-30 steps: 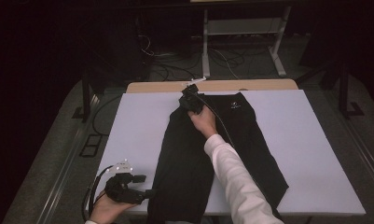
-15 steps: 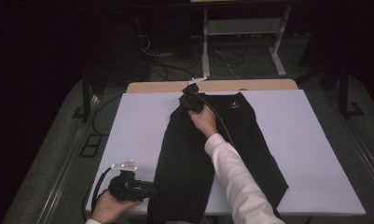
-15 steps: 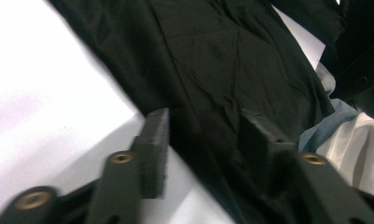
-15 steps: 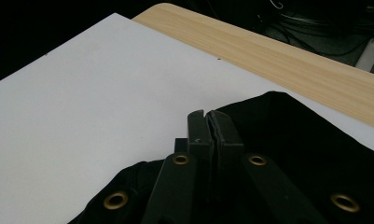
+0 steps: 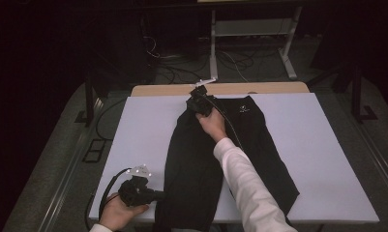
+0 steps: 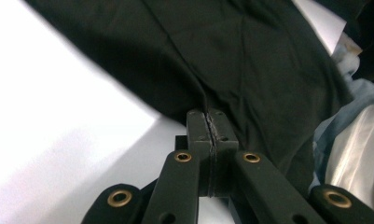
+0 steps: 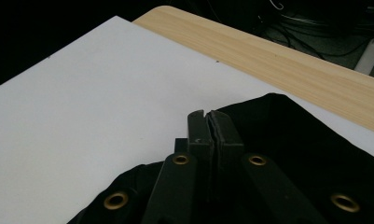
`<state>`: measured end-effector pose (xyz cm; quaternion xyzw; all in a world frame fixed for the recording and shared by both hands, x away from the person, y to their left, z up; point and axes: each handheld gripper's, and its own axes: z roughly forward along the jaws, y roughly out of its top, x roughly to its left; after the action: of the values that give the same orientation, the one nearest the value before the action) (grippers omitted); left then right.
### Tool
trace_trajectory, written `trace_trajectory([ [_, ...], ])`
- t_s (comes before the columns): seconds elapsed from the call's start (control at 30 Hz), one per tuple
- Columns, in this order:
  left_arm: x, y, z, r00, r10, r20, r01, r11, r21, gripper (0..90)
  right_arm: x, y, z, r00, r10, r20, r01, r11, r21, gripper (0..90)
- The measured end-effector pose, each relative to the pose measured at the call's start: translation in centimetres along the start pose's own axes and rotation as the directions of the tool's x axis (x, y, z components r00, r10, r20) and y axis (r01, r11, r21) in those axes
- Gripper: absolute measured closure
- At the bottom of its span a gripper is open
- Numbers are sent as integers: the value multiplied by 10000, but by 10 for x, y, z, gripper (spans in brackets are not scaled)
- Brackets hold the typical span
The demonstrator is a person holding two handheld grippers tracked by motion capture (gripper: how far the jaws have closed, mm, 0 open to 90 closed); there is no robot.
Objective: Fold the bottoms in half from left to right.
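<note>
A black garment [image 5: 216,159], trousers by the look of it, lies flat on the white board [image 5: 143,130], its waist at the far end. My left gripper [image 5: 160,195] is at the near left edge of one leg. Its jaws have just been closing and now pinch the black cloth [image 6: 250,70] between the tips of my left gripper [image 6: 207,122]. My right gripper [image 5: 195,99] is at the waist's far left corner. In the right gripper view my right gripper [image 7: 207,116] is shut on the edge of the garment [image 7: 287,140].
The board [image 7: 82,107] rests on a wooden table [image 7: 287,56] whose far strip shows bare. A white-sleeved forearm [image 5: 245,179] lies across the garment. Cables and a white stand's legs [image 5: 288,63] are on the dark floor beyond the table.
My left gripper has slid right to the garment's edge and its jaws have come together on the cloth. The right hand and its gripper have kept still.
</note>
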<state>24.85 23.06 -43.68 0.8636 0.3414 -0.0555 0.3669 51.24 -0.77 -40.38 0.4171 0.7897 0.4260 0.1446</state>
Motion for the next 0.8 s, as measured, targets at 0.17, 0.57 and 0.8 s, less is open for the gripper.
trace_trajectory([
  [0.17,-8,7,-2,9996,209,165,-204,9994,-276,893,-7,2,-7,9999,116,12,-116,9999,29,867],
  [0.57,-38,25,14,9866,1268,1026,-1248,9919,-252,892,-23,3,-20,9994,331,103,-329,9993,-186,867],
  [0.8,-48,31,25,9778,1578,1376,-1578,9874,-112,892,-44,4,-32,9970,765,131,-760,9966,-308,866],
])
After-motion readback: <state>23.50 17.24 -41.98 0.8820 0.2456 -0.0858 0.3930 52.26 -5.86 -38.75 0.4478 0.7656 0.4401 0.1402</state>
